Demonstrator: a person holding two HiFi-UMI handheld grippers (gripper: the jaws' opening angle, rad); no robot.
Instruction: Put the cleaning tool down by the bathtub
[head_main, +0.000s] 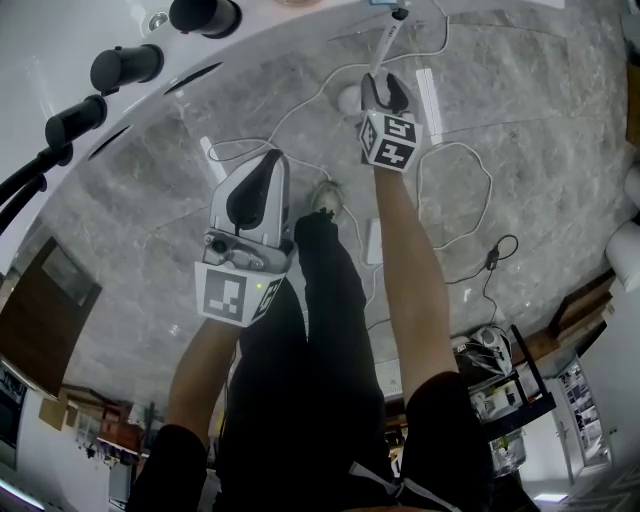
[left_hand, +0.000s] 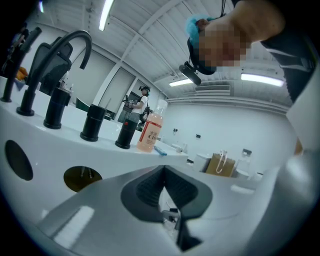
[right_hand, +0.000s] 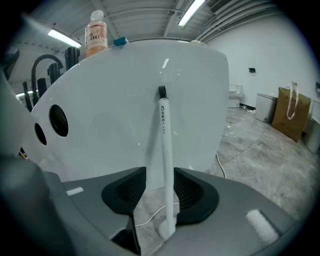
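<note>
The cleaning tool (right_hand: 164, 145) stands between the right gripper's (right_hand: 160, 191) spread fingers (right_hand: 189, 192), unpinched, foot on the floor (right_hand: 260, 150), top leaning on the bathtub (right_hand: 115, 110). The left gripper's (left_hand: 165, 187) fingers (left_hand: 145, 189) are pressed together, empty.

Tub wall (right_hand: 125, 100) blocks fwd; cables (head_main: 488, 190) strewn on floor (head_main: 150, 220).

The right gripper's (right_hand: 160, 192) fingers (right_hand: 127, 192) stand apart. Between them a slim white cleaning tool (right_hand: 165, 150) stands upright on the grey floor (right_hand: 260, 165), its dark tip against the white bathtub (right_hand: 120, 100) wall. A pink bottle (right_hand: 96, 35) stands on the far rim, and a paper bag (right_hand: 291, 115) far right.
</note>
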